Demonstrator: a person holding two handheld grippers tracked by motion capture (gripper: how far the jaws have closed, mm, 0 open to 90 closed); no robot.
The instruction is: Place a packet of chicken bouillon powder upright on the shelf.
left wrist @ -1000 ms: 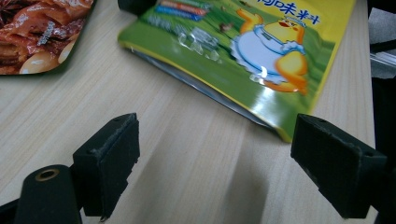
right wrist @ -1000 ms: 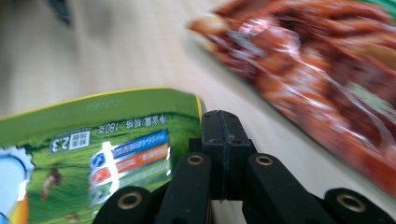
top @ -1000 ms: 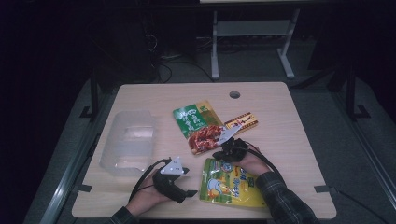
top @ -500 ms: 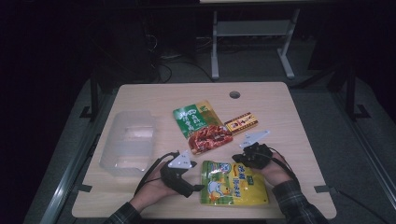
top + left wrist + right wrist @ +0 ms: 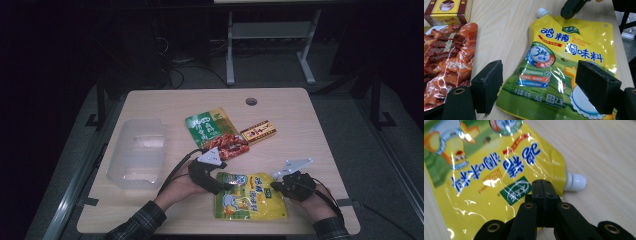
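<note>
A yellow spouted pouch (image 5: 250, 200) with blue lettering lies flat near the table's front edge. My left gripper (image 5: 222, 185) is at its left upper corner. In the left gripper view this gripper (image 5: 541, 87) is open, its jaws standing wide on either side of the pouch (image 5: 564, 62) just ahead. My right gripper (image 5: 276, 189) sits at the pouch's right upper corner. In the right gripper view its jaws are shut (image 5: 543, 187) over the pouch's edge (image 5: 486, 177), beside the white cap (image 5: 575, 181). I cannot tell whether the foil is pinched.
A green and red snack pouch (image 5: 215, 132) and a small yellow and brown box (image 5: 258, 131) lie mid-table behind the grippers. A clear plastic container (image 5: 137, 152) stands at the left. A round cable hole (image 5: 251, 101) is at the back. Bare wood lies right of the pouch.
My right gripper has moved from beside the snack pouch and small box toward the front right, to the yellow pouch's cap corner. My left gripper has shifted right to the pouch's left corner.
</note>
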